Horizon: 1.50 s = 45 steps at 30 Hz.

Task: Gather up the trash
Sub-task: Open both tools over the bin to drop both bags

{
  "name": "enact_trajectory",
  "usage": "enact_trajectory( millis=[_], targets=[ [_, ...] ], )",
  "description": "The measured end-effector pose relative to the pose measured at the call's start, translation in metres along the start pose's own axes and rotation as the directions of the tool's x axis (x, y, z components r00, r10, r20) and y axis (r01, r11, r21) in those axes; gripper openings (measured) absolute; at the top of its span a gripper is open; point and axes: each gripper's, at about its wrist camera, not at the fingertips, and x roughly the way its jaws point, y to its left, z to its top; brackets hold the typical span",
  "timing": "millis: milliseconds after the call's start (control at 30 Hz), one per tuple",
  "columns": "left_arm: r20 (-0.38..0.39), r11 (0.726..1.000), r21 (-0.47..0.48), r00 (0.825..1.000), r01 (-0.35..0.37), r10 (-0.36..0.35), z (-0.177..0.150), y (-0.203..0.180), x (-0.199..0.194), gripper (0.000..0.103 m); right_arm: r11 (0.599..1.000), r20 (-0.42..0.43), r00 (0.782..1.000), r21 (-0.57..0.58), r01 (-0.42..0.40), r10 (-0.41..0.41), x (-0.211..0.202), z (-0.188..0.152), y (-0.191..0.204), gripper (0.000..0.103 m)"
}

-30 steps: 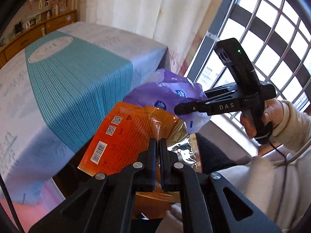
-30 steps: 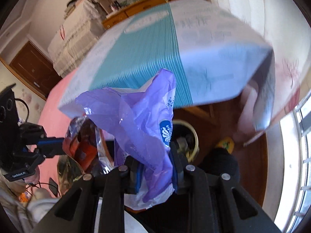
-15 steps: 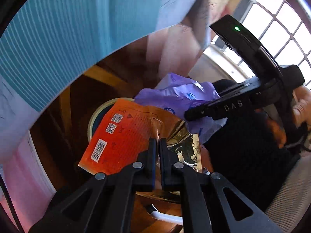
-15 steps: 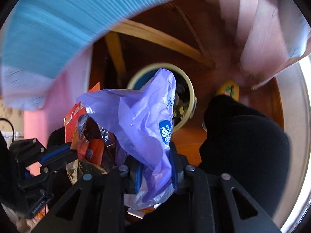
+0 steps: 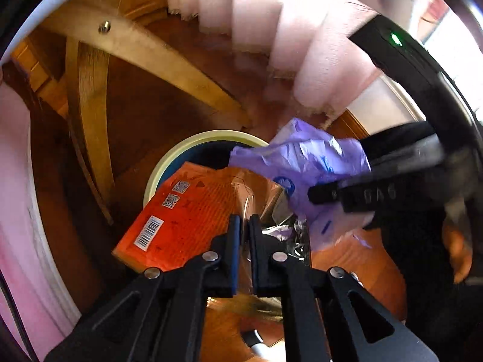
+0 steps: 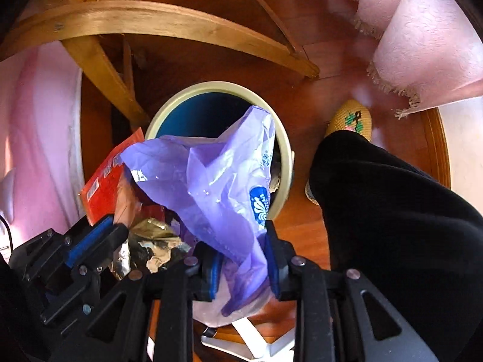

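Note:
My left gripper (image 5: 244,220) pinches the silver-lined edge of an orange snack bag (image 5: 187,217) above a round bin with a cream rim (image 5: 169,163) and a dark blue inside. Its jaws are just starting to open, with the bag's edge still between the pads. My right gripper (image 6: 241,235) holds a crumpled purple plastic bag (image 6: 217,181) over the same bin (image 6: 211,86). Those jaws are opening too, with the purple bag between them. Both grippers point steeply down, side by side. In the right wrist view the orange bag (image 6: 102,181) and left gripper (image 6: 99,235) show at the left.
The bin stands on a wooden floor under curved wooden table legs (image 6: 151,18). A pink fringed cloth (image 6: 422,45) hangs at the upper right. A person's dark trouser leg (image 6: 392,211) and yellow knitted slipper (image 6: 350,117) are right of the bin. A white chair base (image 6: 250,341) lies below.
Both grippers have dropped from tabletop height to just above the bin and tilted downward, carrying their bags. The bin's mouth has come into view beneath them. The jaw gaps look slightly wider.

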Motion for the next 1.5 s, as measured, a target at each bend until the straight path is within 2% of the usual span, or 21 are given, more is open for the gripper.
enact_trajectory(
  millis=[133,200,233,300,400,467,500,867,967,1167,1233,1333,1500],
  targets=[
    [-0.023,0.998,-0.054,1.0,0.017,-0.018,0.005,0.017,0.016,0.012,1.0,-0.021,1.0,0.011,-0.007,0.007,0.016,0.005,0.003,0.028],
    [-0.034,0.997,-0.077,0.999,0.024,-0.027,0.006,0.021,0.024,0.028,1.0,-0.014,1.0,0.006,-0.022,0.022,0.02,0.007,0.008,0.031],
    [-0.039,0.996,-0.083,0.999,0.022,-0.025,0.006,0.023,0.026,0.032,1.0,-0.011,1.0,0.005,-0.023,0.023,0.021,0.009,0.01,0.034],
    [-0.051,0.995,-0.097,0.999,0.006,-0.011,0.005,0.027,0.029,0.053,0.999,-0.001,1.0,0.007,-0.032,0.032,0.023,0.012,0.014,0.039],
    [-0.067,0.992,-0.128,0.998,-0.009,0.001,0.006,0.04,0.036,0.063,0.999,-0.011,0.999,0.017,-0.038,0.038,0.03,0.015,0.016,0.055],
    [-0.072,0.989,-0.149,0.997,-0.009,-0.002,0.002,0.047,0.036,0.065,0.999,-0.011,1.0,0.015,-0.029,0.029,0.031,0.015,0.018,0.064],
    [-0.073,0.987,-0.163,0.997,-0.011,-0.001,0.001,0.051,0.036,0.066,1.0,-0.009,1.0,0.013,-0.028,0.028,0.031,0.015,0.018,0.065],
    [-0.038,0.982,-0.186,0.999,-0.003,-0.004,-0.005,0.055,0.026,0.069,0.999,0.033,0.999,-0.003,-0.038,0.038,0.023,0.013,0.018,0.065],
    [-0.066,0.981,-0.194,0.998,-0.006,-0.006,-0.008,0.056,0.027,0.069,0.998,0.051,0.997,-0.008,-0.064,0.064,0.019,0.012,0.018,0.065],
    [-0.129,0.958,-0.269,0.989,-0.098,0.065,-0.018,0.07,0.028,0.069,0.996,0.078,0.994,-0.061,-0.072,0.077,0.014,0.011,0.025,0.065],
    [-0.142,0.954,-0.282,0.988,-0.102,0.064,-0.02,0.073,0.027,0.069,0.995,0.084,0.993,-0.076,-0.071,0.077,0.012,0.011,0.028,0.065],
    [-0.137,0.957,-0.275,0.989,-0.093,0.057,-0.021,0.071,0.022,0.063,0.992,0.096,0.992,-0.104,-0.068,0.078,0.007,0.009,0.031,0.065],
    [-0.13,0.962,-0.264,0.991,-0.073,0.04,-0.028,0.059,0.0,0.063,0.986,0.133,0.989,-0.161,-0.039,0.061,-0.009,0.001,0.04,0.065]
  ],
)
